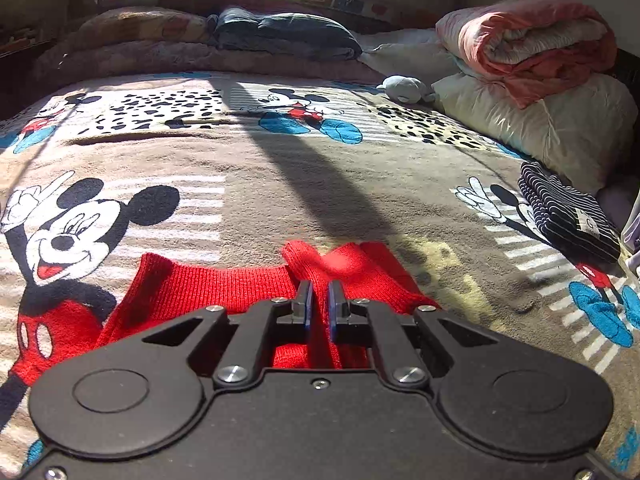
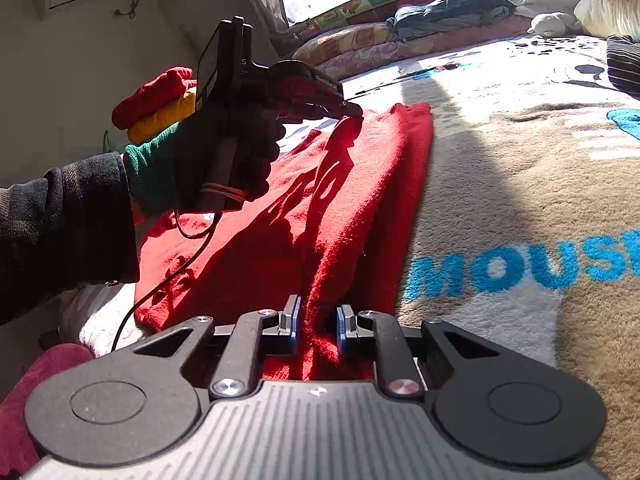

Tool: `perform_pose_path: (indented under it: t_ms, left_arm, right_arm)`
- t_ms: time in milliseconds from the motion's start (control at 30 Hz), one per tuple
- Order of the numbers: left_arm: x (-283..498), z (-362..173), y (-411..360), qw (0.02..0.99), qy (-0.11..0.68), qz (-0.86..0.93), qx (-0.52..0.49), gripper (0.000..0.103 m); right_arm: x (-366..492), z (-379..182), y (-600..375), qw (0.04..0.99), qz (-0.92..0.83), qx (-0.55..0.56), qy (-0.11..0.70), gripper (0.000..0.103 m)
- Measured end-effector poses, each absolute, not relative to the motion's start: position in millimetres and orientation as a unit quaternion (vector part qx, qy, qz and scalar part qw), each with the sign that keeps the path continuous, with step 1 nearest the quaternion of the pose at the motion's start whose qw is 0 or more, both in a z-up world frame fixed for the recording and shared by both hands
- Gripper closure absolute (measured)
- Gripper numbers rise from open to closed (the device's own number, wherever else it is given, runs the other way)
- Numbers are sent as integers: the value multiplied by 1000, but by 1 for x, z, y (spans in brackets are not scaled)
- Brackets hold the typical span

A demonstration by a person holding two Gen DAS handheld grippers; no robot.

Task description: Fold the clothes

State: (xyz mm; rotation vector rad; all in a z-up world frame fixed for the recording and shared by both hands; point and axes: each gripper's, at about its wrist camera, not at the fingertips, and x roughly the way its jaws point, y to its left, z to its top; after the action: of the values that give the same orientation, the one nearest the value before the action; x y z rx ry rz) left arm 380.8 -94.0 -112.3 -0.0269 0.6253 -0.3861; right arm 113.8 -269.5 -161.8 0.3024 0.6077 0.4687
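Red knit pinched at both ends on the bed

Left wrist view: left gripper (image 1: 319, 300) sits low over the blanket (image 1: 280, 184), blue pads nearly together with a ridge of the red sweater (image 1: 208, 288) rising between them; I judge it clenched on the cloth. Ribbed edge spreads flat to either side, so the pinch looks meant to lift one edge only. Folded striped garment (image 1: 568, 216) lies well apart at the right, beside the pillows (image 1: 552, 120).

Right wrist view: right gripper (image 2: 318, 322) has a raised fold of the red sweater (image 2: 280, 220) between its pads, jaws wider, seemingly closed onto it. Gloved hand (image 2: 224, 152) holds the left gripper (image 2: 352, 114) at the far end, tip on the cloth. Sweater lies long and narrow, one side doubled over. Holding both ends likely keeps the fold line straight
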Motion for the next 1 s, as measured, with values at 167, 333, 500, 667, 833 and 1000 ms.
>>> perform_pose_path:
  t_ms: [167,333,500,667,833,1000]
  left_arm:
    - [351,-92,-93,945,270,-186,-3,95]
    - [303,-80,-106,930,268,-253,11,95]
    - [253,-92,-124,905,294,-306,41,95]
    - [223,-107,-142,889,311,-326,82,95]
    - [205,-140,-170,868,325,-305,216,95]
    - [197,-120,-156,880,309,-313,179,95]
  right_arm:
    - [87,-146,-252,941,211,46,262,57]
    - [89,-142,-261,946,208,70,239,57]
    - [107,-157,-259,921,242,126,278,55]
    - [107,-158,-255,920,259,97,277,53]
    - [101,-157,-235,929,252,6,270,53]
    - [78,-146,-237,938,233,-20,256,54]
